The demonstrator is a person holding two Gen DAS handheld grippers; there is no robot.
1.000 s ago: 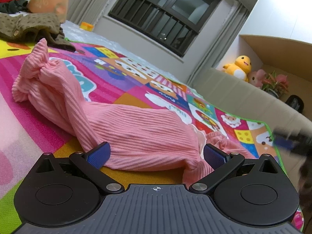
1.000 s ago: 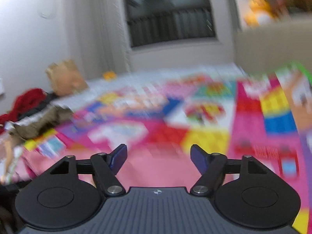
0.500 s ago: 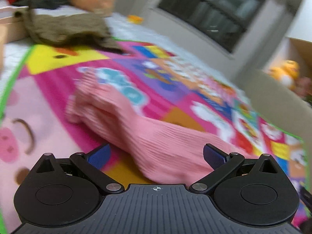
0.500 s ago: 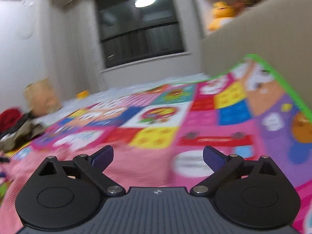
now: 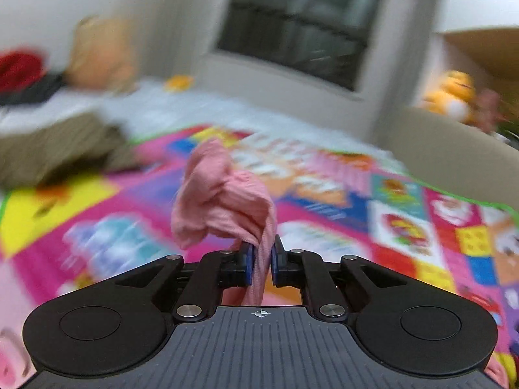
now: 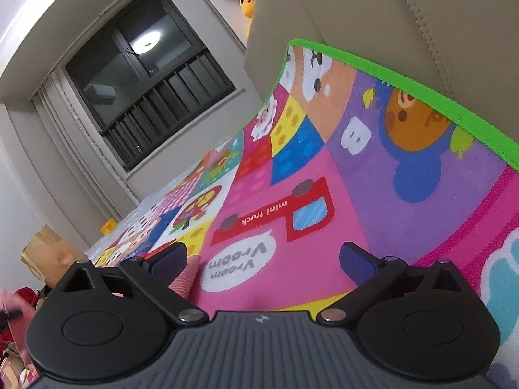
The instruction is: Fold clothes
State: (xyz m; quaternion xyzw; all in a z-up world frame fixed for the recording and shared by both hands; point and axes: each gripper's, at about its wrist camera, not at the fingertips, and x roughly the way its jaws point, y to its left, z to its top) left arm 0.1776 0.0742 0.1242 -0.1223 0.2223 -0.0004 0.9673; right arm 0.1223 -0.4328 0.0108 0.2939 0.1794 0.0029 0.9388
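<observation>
A pink ribbed garment (image 5: 223,204) is pinched between the blue pads of my left gripper (image 5: 261,261), which is shut on it; a bunch of cloth stands up ahead of the fingers above the colourful play mat (image 5: 405,227). My right gripper (image 6: 262,259) is open and empty, tilted low over the mat (image 6: 324,178). A strip of the pink garment (image 6: 185,278) lies by its left finger, not held.
An olive-brown garment (image 5: 55,149) lies at the mat's left edge, with red clothing (image 5: 19,68) behind it. A beige sofa (image 6: 405,26) borders the mat's green edge on the right. A yellow plush toy (image 5: 454,97) sits beyond it.
My left gripper has closed on the pink garment and lifted a bunch of it. My right gripper has tilted and dropped low over the mat near the sofa, still open.
</observation>
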